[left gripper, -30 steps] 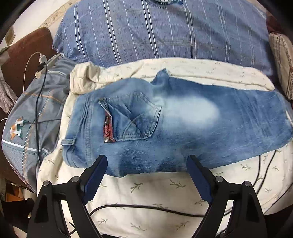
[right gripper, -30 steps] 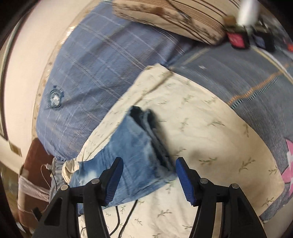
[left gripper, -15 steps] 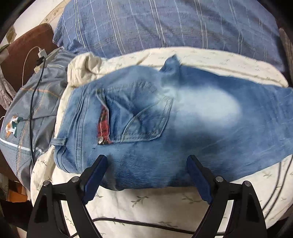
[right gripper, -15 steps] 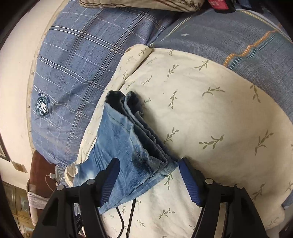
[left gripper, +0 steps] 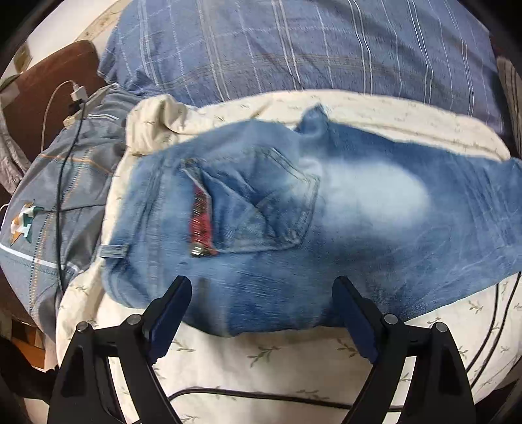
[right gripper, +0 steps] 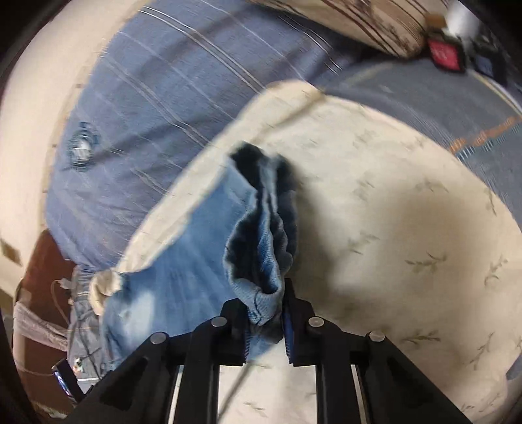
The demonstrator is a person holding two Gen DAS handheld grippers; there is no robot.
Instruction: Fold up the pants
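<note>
Faded blue jeans (left gripper: 326,221) lie folded lengthwise on a cream leaf-print sheet (left gripper: 261,355), waistband to the left, back pocket with red lining up. My left gripper (left gripper: 262,313) is open, its fingers straddling the near edge of the seat of the jeans. In the right wrist view, my right gripper (right gripper: 264,321) is shut on the hem end of the jeans (right gripper: 261,254) and holds the bunched leg ends lifted off the sheet (right gripper: 407,244).
A blue plaid pillow (left gripper: 293,49) lies behind the jeans. A grey-blue quilt (left gripper: 55,202) with a black cable (left gripper: 60,195) is at the left. More cables (left gripper: 489,332) run across the sheet near the front. A striped pillow (right gripper: 359,19) and small boxes (right gripper: 443,55) sit far right.
My right gripper closed on the leg hems and lifted them. My left gripper stayed open at the near edge of the seat; its view shifted slightly.
</note>
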